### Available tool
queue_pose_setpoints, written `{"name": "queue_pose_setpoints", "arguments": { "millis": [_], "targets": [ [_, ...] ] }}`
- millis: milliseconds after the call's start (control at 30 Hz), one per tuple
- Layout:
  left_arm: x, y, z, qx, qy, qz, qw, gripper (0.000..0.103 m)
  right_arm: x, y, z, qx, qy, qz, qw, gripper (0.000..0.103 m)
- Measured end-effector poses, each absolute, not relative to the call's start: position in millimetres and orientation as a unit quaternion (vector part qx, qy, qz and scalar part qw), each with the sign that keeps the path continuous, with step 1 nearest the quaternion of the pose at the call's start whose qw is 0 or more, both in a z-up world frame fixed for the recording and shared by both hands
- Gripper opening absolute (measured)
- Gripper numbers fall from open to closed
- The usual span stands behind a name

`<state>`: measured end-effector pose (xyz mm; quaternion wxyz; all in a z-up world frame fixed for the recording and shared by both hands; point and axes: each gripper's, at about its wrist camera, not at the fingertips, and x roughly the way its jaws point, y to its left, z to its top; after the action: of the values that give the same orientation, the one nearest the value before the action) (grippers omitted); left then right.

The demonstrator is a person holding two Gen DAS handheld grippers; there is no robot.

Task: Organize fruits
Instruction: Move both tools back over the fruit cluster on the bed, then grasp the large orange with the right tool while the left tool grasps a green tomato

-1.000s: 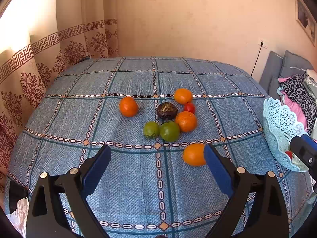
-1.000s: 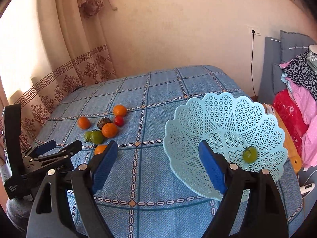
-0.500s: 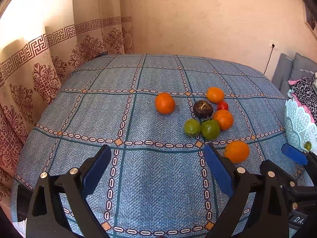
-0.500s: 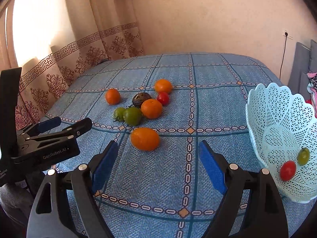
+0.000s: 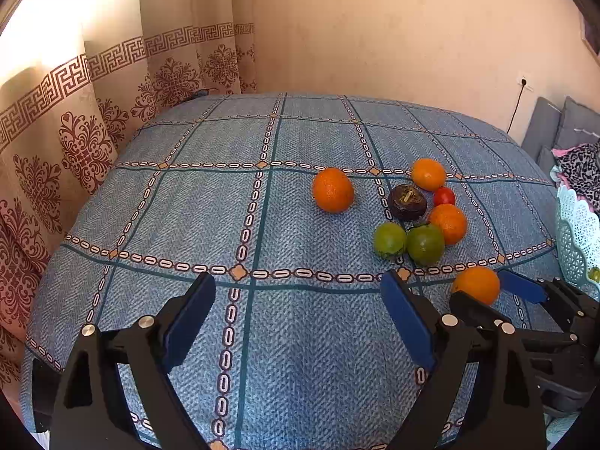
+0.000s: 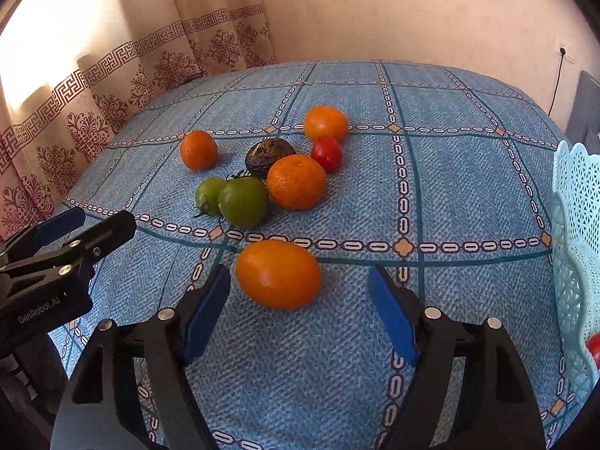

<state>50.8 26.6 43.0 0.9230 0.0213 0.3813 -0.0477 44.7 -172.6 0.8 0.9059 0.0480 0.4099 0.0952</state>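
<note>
The right gripper [image 6: 298, 309] points down at a slant, its jaws closing with an orange [image 6: 278, 273] between the blue pads, neither pad touching it. The left gripper [image 5: 298, 318] angles down likewise, jaws wide and closing with nothing between them. The two sit side by side, each showing at the edge of the other's view.
</note>
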Motion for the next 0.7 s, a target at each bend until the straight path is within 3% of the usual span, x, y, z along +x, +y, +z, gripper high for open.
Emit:
{"name": "queue_pose_setpoints", "arguments": {
  "millis": [67,200,700],
  "targets": [
    [53.1,24.2,40.5,0.021,0.384,-0.052,0.922,0.086,46.5,-172.1,0.9,0.046,0.409,0.097,0.906,0.066],
    [56.6,18.2,37.1,0.022,0.389,-0.064,0.919,0.08,44.4,-166.3,2.0,0.037,0.407,0.121,0.905,0.045],
    [80.2,-7.1,23.8,-0.007,0.423,-0.14,0.895,0.043,16.7,-174.2,16.4,0.037,0.393,0.126,0.91,0.044]
  ]
}}
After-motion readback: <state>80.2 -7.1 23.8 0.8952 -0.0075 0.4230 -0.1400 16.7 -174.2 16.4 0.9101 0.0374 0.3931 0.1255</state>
